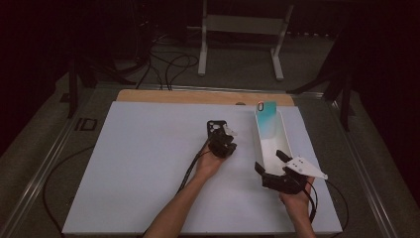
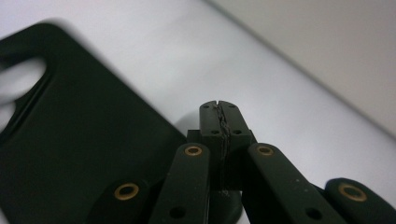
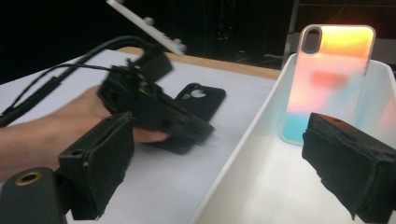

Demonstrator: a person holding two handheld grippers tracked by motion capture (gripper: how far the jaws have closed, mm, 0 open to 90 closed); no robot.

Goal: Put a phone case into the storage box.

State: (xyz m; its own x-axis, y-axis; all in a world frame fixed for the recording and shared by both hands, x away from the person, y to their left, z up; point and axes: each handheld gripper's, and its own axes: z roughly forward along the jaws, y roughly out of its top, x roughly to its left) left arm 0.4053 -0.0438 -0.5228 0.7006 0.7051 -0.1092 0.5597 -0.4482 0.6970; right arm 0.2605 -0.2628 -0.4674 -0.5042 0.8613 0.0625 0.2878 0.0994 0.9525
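Right tool [image 1: 271, 163] sits nearest, jaws wide apart astride the near end wall of the white tray [image 1: 284, 133], gripping nothing. Inside, a teal-and-orange case [image 1: 266, 118] leans upright against the far wall. Left tool [image 1: 221, 144], jaws shut and empty, hovers over the black case [image 1: 214, 127] lying flat on the surface [image 1: 148, 163], left of the tray

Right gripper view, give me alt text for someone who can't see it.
The right gripper has its jaws open astride the near wall of a white bin, where a colourful phone case leans upright at the far end. To the left, the left gripper reaches over a black phone case lying on the white table.
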